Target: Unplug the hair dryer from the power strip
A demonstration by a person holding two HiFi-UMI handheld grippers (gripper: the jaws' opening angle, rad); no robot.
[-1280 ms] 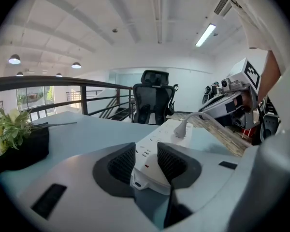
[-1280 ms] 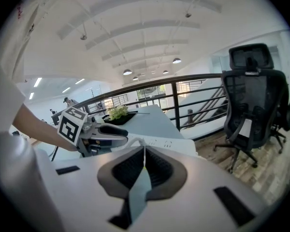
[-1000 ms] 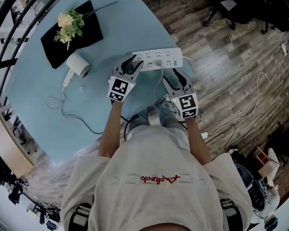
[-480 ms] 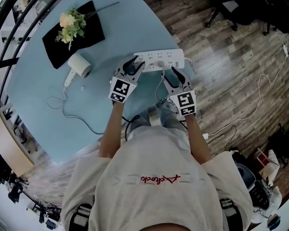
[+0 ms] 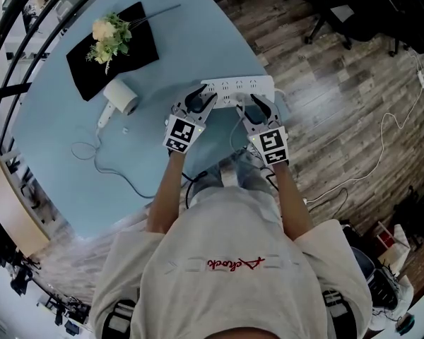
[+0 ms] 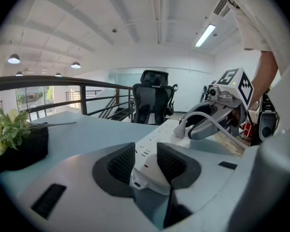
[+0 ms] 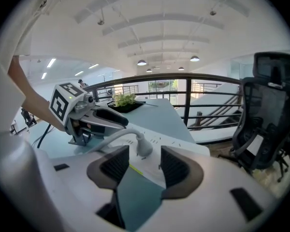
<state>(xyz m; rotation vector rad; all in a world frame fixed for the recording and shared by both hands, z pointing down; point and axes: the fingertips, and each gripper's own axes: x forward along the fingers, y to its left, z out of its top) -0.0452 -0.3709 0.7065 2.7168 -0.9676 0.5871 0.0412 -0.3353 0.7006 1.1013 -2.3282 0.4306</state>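
A white power strip [image 5: 242, 87] lies near the right edge of the light blue table [image 5: 56, 119]. My left gripper [image 5: 199, 99] straddles its left end. Its jaws have just been closing and the pads now lie against the strip's sides [image 6: 157, 144]. A white plug [image 7: 144, 149] stands in the strip, and its cord runs back toward me. My right gripper [image 7: 144, 161] is open, with the plug just ahead of its pads and untouched. The white hair dryer [image 5: 118, 96] lies to the left, and its cord [image 5: 99, 162] loops over the table.
A black mat [image 5: 131, 55] with a bunch of flowers [image 5: 109, 32] lies at the table's far left. Beyond the table's right edge are the wooden floor, black office chairs [image 5: 339, 13] and a loose white cable [image 5: 389, 129]. A dark railing [image 7: 183, 88] runs behind the table.
My right gripper has moved forward and slightly down toward the plug on the strip. The left gripper has stayed at the strip's end.
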